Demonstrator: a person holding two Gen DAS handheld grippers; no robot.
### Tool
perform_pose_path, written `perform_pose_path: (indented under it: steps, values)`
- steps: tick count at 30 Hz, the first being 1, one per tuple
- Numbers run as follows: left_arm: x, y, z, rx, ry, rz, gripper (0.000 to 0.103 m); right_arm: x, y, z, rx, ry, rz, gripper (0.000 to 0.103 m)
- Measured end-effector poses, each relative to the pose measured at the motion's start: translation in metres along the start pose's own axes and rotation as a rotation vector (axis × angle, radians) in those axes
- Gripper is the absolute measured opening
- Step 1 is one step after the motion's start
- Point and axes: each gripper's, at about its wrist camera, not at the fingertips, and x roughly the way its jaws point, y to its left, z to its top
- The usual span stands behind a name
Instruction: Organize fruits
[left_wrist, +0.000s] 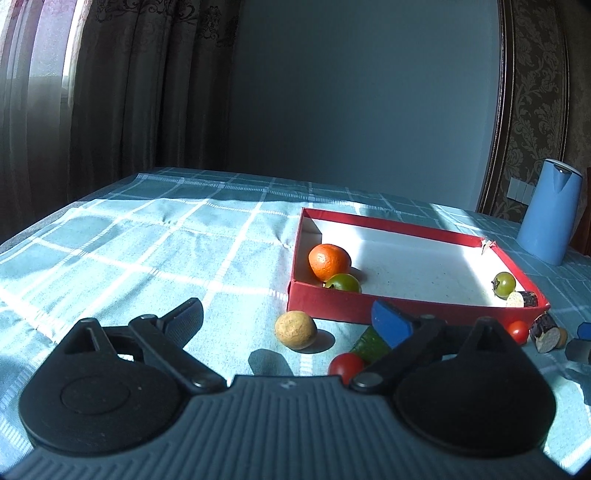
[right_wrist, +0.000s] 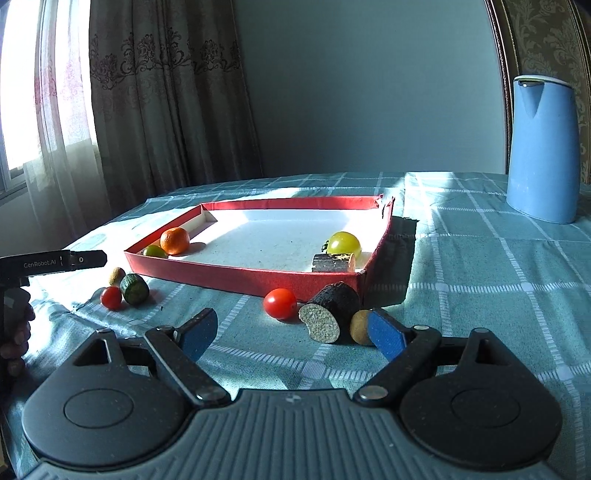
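So both tools are hanging wide open, holding nothing; right tool (right_wrist: 291, 332) is sitting nearest the red tomato (right_wrist: 280, 303), just above center frame, before the red box (right_wrist: 258, 278).

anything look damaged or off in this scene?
Yes: the red box has a torn far right corner, with the wall split and ragged. Also, several pieces lie on the tablecloth outside it, including a red tomato and a dark cut chunk against its front wall.
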Motion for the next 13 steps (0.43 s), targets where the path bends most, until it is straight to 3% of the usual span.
perform_pose_path:
  steps: [6, 10, 13]
  values:
    - [0.008, 0.000, -0.001, -0.002, 0.049, 0.013, 0.098, 0.011, 0.029, 0.002, -0.103, 0.019, 0.038, 0.063]
    - [0.008, 0.001, -0.001, -0.008, 0.048, 0.013, 0.098, 0.026, 0.048, 0.010, -0.144, 0.041, 0.075, 0.057]
    - [0.007, 0.001, -0.001, -0.013, 0.042, 0.013, 0.099, 0.041, 0.056, 0.012, -0.162, 0.070, 0.013, 0.056]
